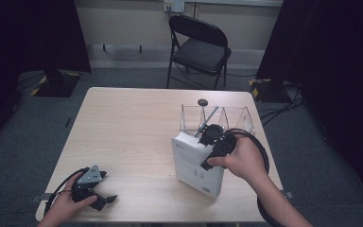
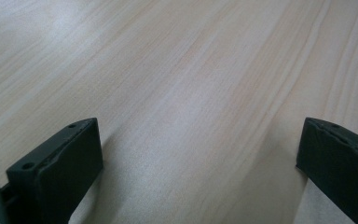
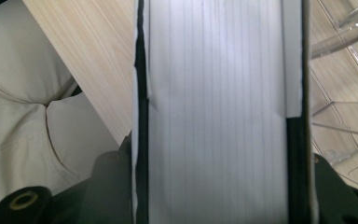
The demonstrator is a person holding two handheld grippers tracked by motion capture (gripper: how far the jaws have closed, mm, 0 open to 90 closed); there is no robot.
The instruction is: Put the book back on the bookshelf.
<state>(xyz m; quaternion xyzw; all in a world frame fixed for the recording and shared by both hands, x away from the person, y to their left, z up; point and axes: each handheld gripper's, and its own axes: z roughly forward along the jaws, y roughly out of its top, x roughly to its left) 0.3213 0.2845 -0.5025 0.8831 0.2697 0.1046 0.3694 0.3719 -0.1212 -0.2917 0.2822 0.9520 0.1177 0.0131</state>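
A thick white book stands tilted on its lower edge on the right half of the wooden table. My right gripper comes down on the book's top edge and is shut on it. In the right gripper view the white page edge of the book runs up between the two black jaws of the right gripper, which press on both covers. My left gripper rests near the table's front left corner. Its jaws stand wide apart over bare wood in the left gripper view, with nothing between them.
A clear plastic organiser with dividers stands just behind the book, also seen at the right edge of the right gripper view. A small black round object lies behind it. A black folding chair stands beyond the table.
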